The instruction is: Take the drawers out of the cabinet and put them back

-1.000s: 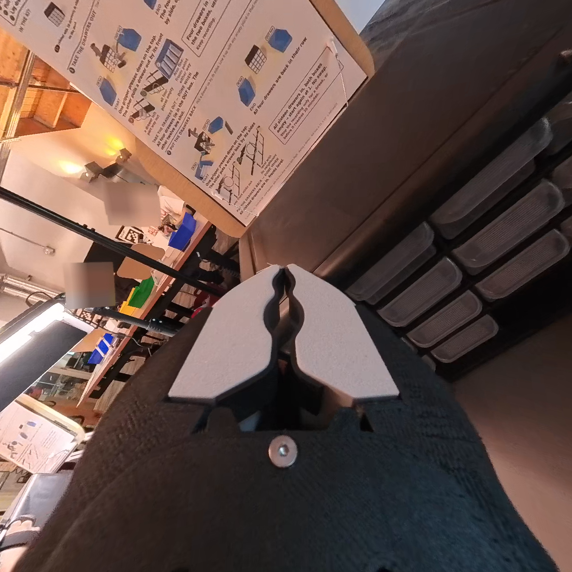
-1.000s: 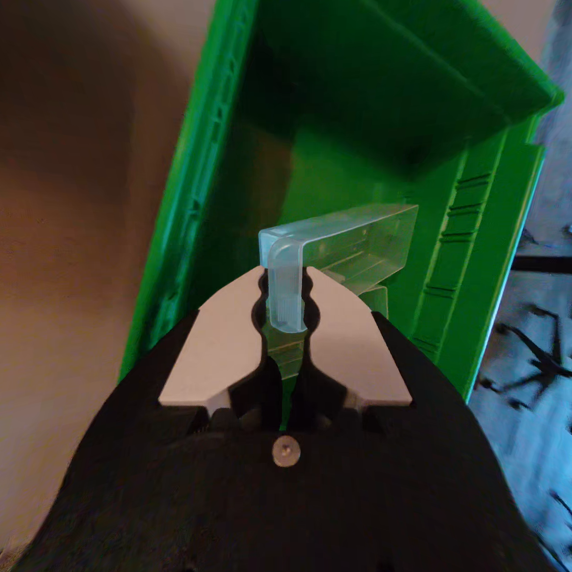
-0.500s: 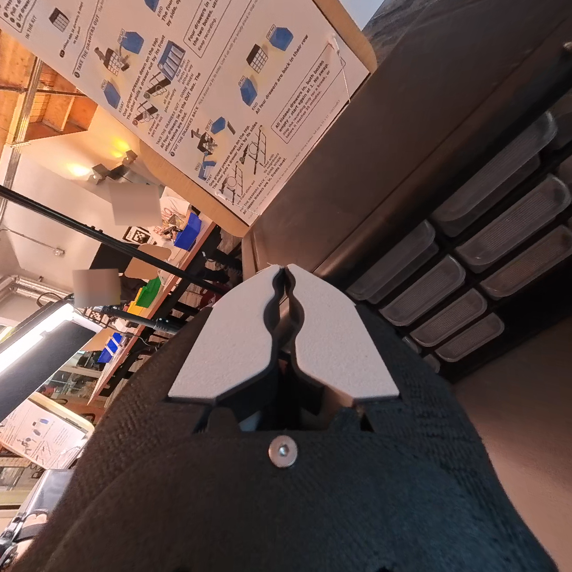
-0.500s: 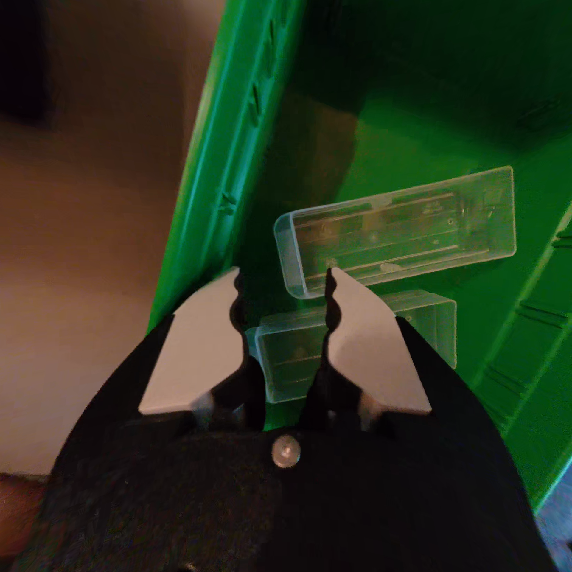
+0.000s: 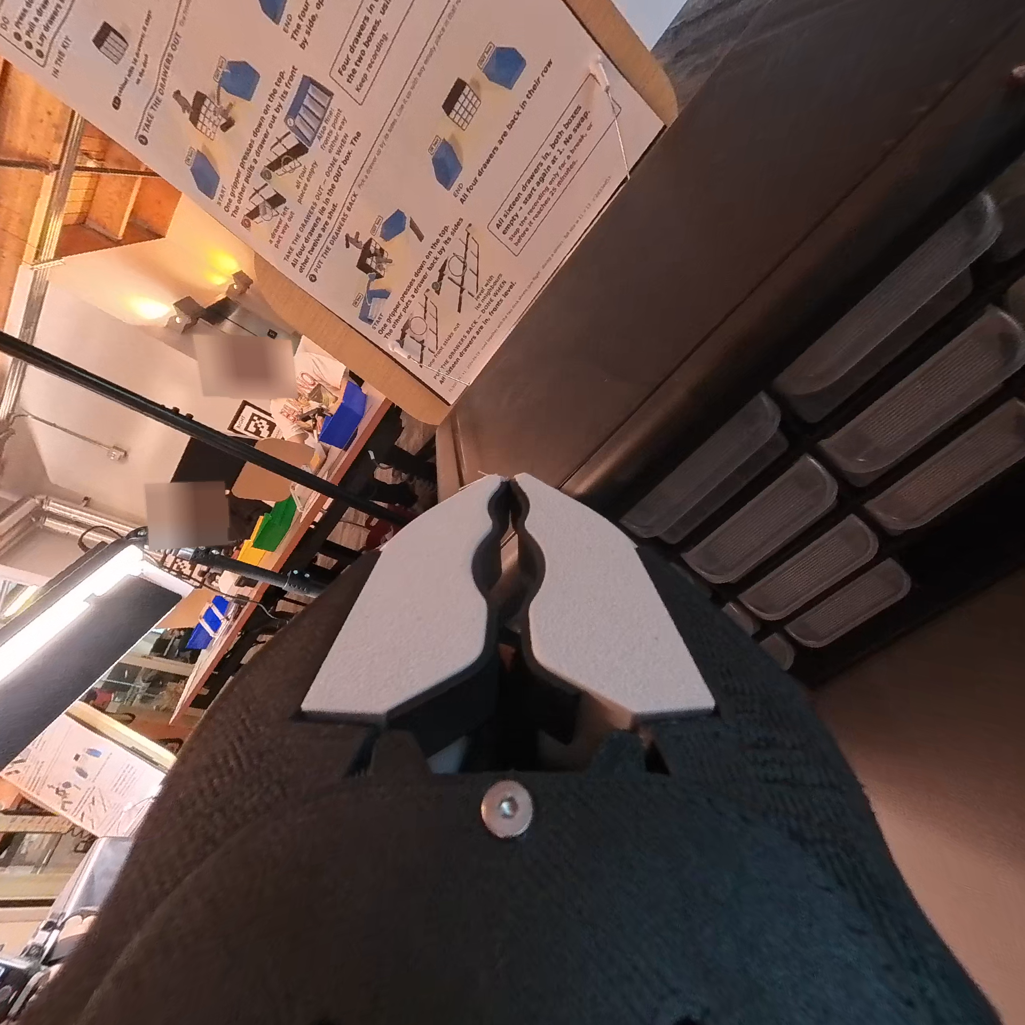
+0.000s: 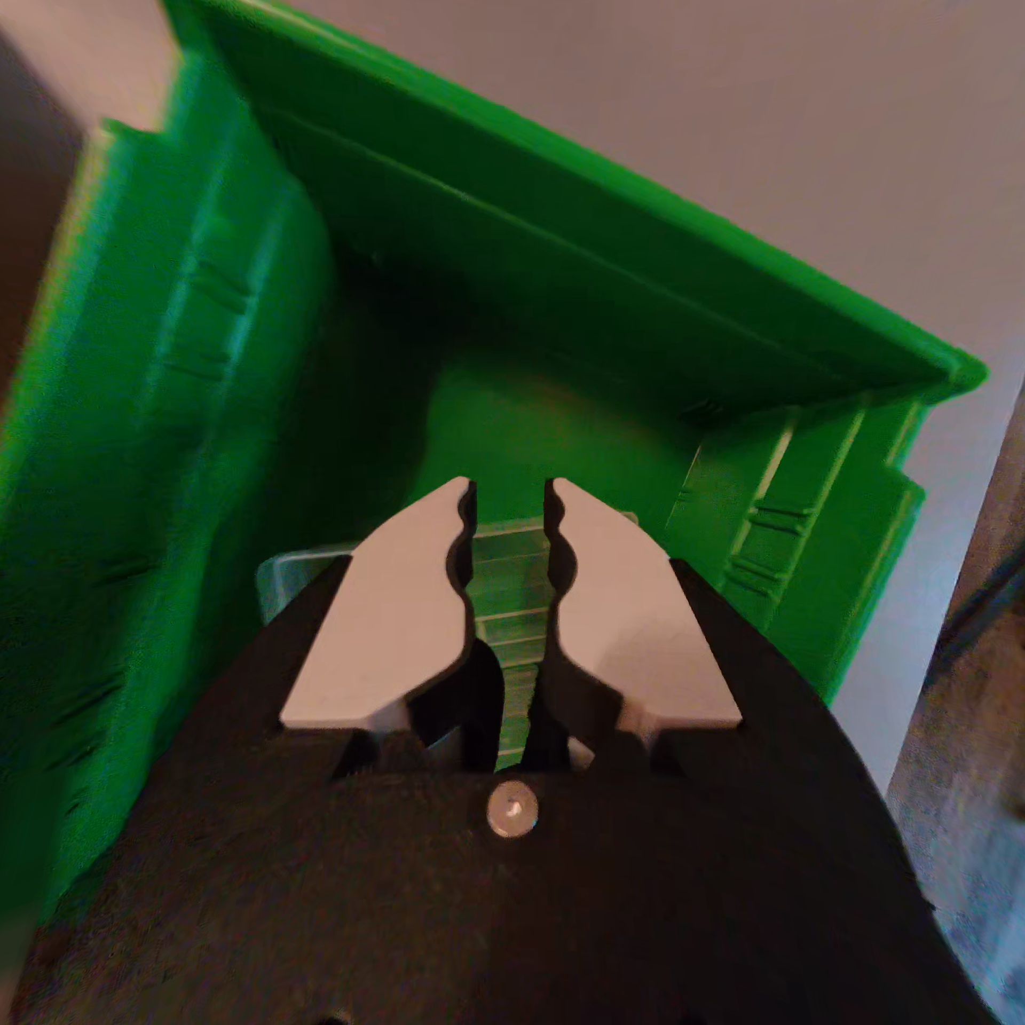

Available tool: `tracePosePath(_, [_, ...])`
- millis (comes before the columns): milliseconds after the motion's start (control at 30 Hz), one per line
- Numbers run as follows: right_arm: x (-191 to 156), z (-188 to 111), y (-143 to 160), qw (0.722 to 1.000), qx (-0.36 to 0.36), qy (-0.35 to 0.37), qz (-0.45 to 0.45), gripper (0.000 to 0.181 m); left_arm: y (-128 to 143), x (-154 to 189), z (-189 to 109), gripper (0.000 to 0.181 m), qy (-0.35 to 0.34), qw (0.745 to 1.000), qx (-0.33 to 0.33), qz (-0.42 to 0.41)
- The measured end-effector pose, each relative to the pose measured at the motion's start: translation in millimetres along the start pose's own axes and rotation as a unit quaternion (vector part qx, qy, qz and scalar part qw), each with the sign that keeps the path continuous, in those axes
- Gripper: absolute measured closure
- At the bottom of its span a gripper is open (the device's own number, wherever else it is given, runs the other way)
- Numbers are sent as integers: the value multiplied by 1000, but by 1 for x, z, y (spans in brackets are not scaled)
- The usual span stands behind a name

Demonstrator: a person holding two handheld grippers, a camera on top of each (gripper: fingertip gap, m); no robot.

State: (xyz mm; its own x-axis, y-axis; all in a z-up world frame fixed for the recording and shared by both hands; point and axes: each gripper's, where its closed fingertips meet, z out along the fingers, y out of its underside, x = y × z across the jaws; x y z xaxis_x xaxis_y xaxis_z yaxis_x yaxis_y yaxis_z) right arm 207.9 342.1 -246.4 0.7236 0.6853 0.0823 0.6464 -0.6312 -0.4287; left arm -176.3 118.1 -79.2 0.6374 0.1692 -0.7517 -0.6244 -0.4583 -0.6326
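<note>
In the left wrist view my left gripper (image 5: 509, 483) is shut on nothing, its tips close to the top edge of the black cabinet (image 5: 693, 288). Rows of clear drawers (image 5: 776, 499) sit in the cabinet's front to the right, and a dark empty slot (image 5: 943, 560) shows beside them. In the right wrist view my right gripper (image 6: 510, 488) is open with a narrow gap and empty, held over the green bin (image 6: 554, 266). Clear drawers (image 6: 509, 588) lie on the bin's floor under the fingers. Most of them is hidden by the gripper.
A white instruction poster (image 5: 360, 166) on a wooden board leans behind the cabinet. A black pole (image 5: 194, 427) crosses at the left. Far benches hold blue and green bins (image 5: 272, 527). The tan tabletop (image 5: 943, 804) lies right of the cabinet, and also around the green bin (image 6: 776, 138).
My right gripper opened and let its clear drawer drop into the green bin beside another. It has since turned over the bin and its jaws have narrowed. The left gripper barely moved.
</note>
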Motion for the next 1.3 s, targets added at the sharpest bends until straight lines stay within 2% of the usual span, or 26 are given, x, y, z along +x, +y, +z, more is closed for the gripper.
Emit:
tracePosePath(33, [3,8,3,1000,-17,5,0,159,0,0,0,180,1,1000,0,1])
tracePosePath(133, [9,20,21,997,-78,25,-5,160,0,0,0,180,4,1000,1,3])
tracePosePath(300, [17,14,49,988,-138,67,16,162,0,0,0,180,-4,1000,4,2])
tracePosePath(467, [7,7,58,990,-132,49,18,165,0,-1,-1,180,-14,1000,-5,20])
tracePosePath(767, [13,-3,84,976,-198,90,14,161,0,0,-1,181,-12,1000,-2,15])
tracePosePath(900, [7,-5,94,972,-221,78,3,164,0,0,0,181,-11,1000,0,14])
tracePosePath(1067, [6,-6,93,975,-210,75,13,163,-1,0,0,181,-10,1000,1,11])
tracePosePath(1167, [6,-9,87,980,-183,76,15,156,-1,0,0,181,-9,1000,0,12])
tracePosePath(1300, [-8,-33,41,998,-14,61,22,154,-1,0,0,181,-6,1000,1,9])
